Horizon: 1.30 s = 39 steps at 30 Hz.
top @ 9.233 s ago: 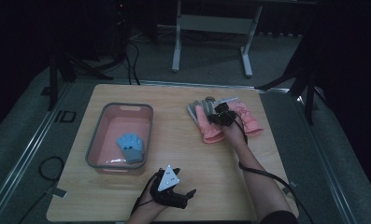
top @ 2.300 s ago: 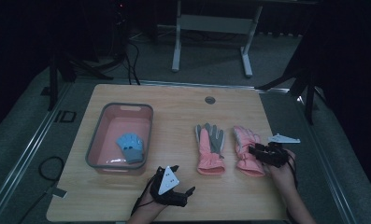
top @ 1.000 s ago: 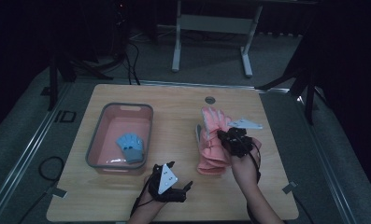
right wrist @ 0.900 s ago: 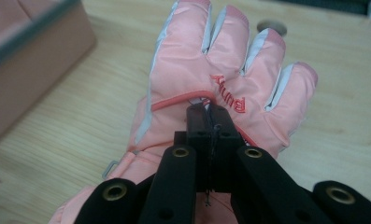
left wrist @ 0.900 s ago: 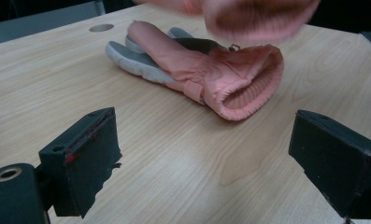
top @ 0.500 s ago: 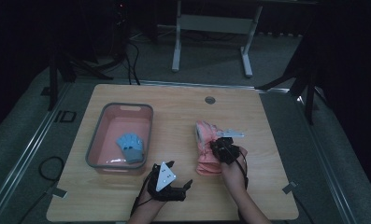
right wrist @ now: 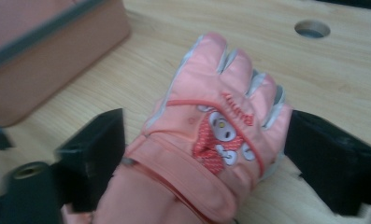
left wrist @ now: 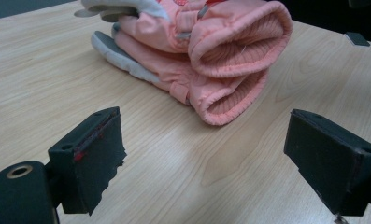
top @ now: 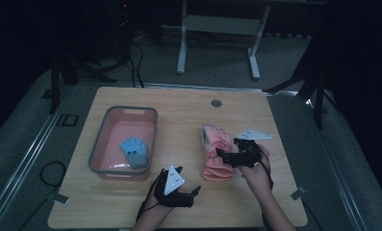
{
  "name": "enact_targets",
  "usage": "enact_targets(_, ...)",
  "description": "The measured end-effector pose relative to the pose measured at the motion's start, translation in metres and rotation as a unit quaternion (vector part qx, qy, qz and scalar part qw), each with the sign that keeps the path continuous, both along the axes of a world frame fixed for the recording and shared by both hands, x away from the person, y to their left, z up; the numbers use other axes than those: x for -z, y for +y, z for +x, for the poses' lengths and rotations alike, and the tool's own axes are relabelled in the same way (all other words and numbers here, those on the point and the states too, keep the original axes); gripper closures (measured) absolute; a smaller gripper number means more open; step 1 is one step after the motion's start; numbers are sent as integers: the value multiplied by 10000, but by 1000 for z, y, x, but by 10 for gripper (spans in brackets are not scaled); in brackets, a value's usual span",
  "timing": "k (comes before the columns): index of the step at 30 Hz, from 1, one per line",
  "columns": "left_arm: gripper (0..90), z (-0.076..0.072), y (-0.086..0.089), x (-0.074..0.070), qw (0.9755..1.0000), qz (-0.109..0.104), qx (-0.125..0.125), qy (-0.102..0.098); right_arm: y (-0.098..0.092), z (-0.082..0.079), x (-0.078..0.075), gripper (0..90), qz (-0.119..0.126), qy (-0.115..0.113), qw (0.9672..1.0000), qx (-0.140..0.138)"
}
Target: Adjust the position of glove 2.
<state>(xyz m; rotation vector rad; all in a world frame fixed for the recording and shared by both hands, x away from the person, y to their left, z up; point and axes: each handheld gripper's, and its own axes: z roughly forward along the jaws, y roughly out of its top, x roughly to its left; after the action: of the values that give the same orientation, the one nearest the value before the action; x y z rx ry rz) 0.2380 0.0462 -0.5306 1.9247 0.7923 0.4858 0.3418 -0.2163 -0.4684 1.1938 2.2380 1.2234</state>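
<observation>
Two padded, rib-cuffed pink gloves [top: 216, 153]

Between our two black jaws lies a pink glove [right wrist: 211, 140], back upward, with a small cartoon patch on it and its fingers pointing away from us. Our jaws have just been opening and stand wide, one at each side of it. Beyond the left jaw we see a pink bin [right wrist: 47, 56] on the bench [right wrist: 314, 70].
</observation>
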Motion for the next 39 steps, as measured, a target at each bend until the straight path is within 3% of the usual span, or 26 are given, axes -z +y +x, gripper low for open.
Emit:
enact_targets(2,124,2,-3,-4,10000,-16,62,-7,-12,-3,-3,105,-66,-150,9998,-96)
enact_targets(4,132,4,-5,-9,9999,-30,127,-16,-27,-5,-5,124,37,-380,9991,-185)
enact_targets(7,151,8,-14,-21,9993,50,326,-183,-50,-10,-8,127,-18,-838,9964,-90)
enact_targets(9,202,11,-19,-30,9979,112,454,-440,-61,-12,-9,128,126,-747,9970,-129)
enact_targets(11,268,16,-26,-41,9959,182,549,-700,-67,-13,-10,138,-41,-504,9987,36)
enact_targets(12,352,19,-29,-46,9948,139,624,-794,-70,-14,-9,136,-11,-460,9989,88)
enact_targets(13,438,22,-32,-50,9945,95,657,-813,-73,-14,-9,124,40,-388,9992,65)
enact_targets(15,476,31,-44,-60,9943,59,663,-829,-74,-14,-7,109,42,-272,9996,91)
enact_targets(16,550,34,-49,-62,9936,60,681,-901,-75,-13,-7,101,88,-169,9998,20)
enact_targets(18,659,43,-62,-64,9914,219,809,-1006,-74,-13,-6,144,88,-177,9997,122)
enact_targets(19,743,49,-68,-65,9912,281,829,-988,-74,-12,-6,215,140,-142,9998,96)
enact_targets(21,870,61,-76,-65,9913,302,921,-894,-75,-14,-6,412,-18,-293,9994,200)
enact_targets(23,899,72,-83,-65,9915,297,934,-854,-76,-14,-6,518,-11,-302,9994,184)
enact_targets(26,900,92,-93,-61,9927,419,949,-615,-75,-11,-4,600,32,-254,9995,159)
enact_targets(30,900,108,-99,-35,9915,842,978,-164,-70,-9,-1,609,15,-331,9994,118)
enact_targets(31,900,110,-99,-26,9915,832,998,28,-69,-8,0,609,16,-298,9995,106)
enact_targets(32,900,110,-99,-26,9915,832,998,28,-69,-8,0,609,16,-298,9995,106)
enact_targets(33,900,108,-95,-15,9913,823,1022,82,-68,-6,2,613,39,-264,9996,84)
enact_targets(34,900,106,-91,-9,9925,699,988,157,-65,-5,5,613,-5,-303,9995,100)
enact_targets(35,900,102,-85,-3,9941,414,962,287,-63,-3,7,607,12,-249,9997,68)
enact_targets(36,900,97,-82,-1,9944,356,968,242,-62,-3,9,602,35,-249,9997,79)
enact_targets(39,900,88,-82,1,9938,595,933,-41,-56,4,14,555,135,-141,9998,37)
